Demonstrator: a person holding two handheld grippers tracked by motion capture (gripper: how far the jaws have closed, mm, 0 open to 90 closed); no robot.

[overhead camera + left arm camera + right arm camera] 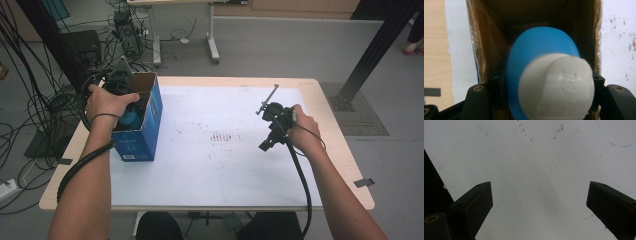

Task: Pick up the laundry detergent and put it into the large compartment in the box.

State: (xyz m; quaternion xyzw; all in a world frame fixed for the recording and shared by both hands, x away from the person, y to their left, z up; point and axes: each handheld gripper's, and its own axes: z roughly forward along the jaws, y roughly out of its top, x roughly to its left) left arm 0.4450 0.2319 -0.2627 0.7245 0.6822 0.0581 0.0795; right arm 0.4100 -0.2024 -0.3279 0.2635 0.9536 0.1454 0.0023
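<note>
The left gripper [121, 85] is lowered into the open top of a blue cardboard box [142, 135] that stands near the left edge of the white mat [210, 170] on the table [340, 150]. In the left gripper view its jaws pinch a blue bottle [541, 45] with a white cap [556, 87]; the black jaw bodies press against the bottle on either side, and the cap points toward the camera while the blue body reaches down between the brown inner walls of the box [494, 37]. From the high view a patch of the same blue bottle [131, 118] shows inside the box, just below the person's left hand [105, 102]; whether its base rests on the box floor is hard to tell, as the bottom is hidden. The right gripper [270, 132] hovers well apart, over the right part of the mat, held by the right hand [302, 131]. Its jaws stand spread wide with nothing between them, only the stained white mat [536, 170] beneath
</note>
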